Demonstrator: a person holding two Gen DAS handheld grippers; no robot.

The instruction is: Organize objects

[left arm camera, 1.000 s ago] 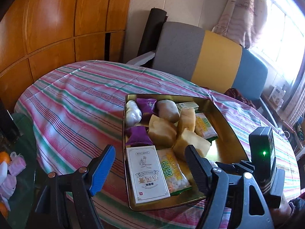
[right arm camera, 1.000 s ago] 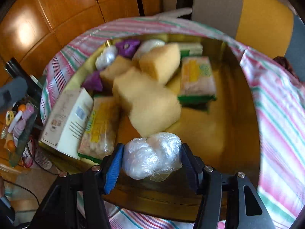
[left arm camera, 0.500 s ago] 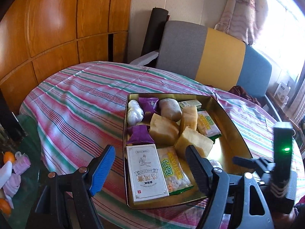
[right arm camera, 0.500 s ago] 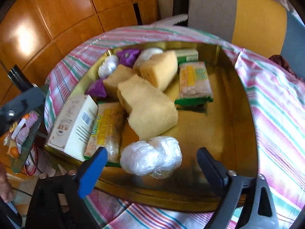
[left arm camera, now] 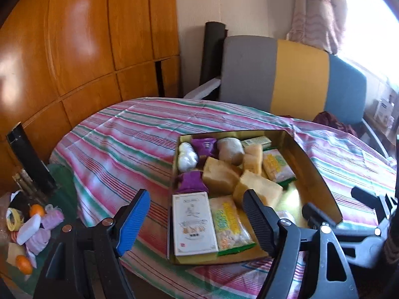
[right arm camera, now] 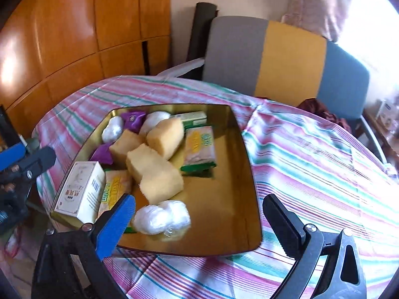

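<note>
Now that the right gripper [right arm camera: 197, 221] has let go, its jaws opening to their widest with nothing pressed between them, the white plastic-wrapped bundle [right arm camera: 162, 216] lies free on the bare floor of the gold tray [right arm camera: 239, 149], just ahead of the blue jaw; a second ago it was clamped there. That placement looks finished, so another item can be fetched. The bundle is a soft, crinkly double lump, glossy, resting beside the sponge-like yellow blocks [right arm camera: 154, 172]. Ahead of the left gripper [left arm camera: 197, 221], whose jaws stand wide and empty, the white box [left arm camera: 193, 223] sits at the tray's near corner on the striped surface [left arm camera: 119, 144].
</note>
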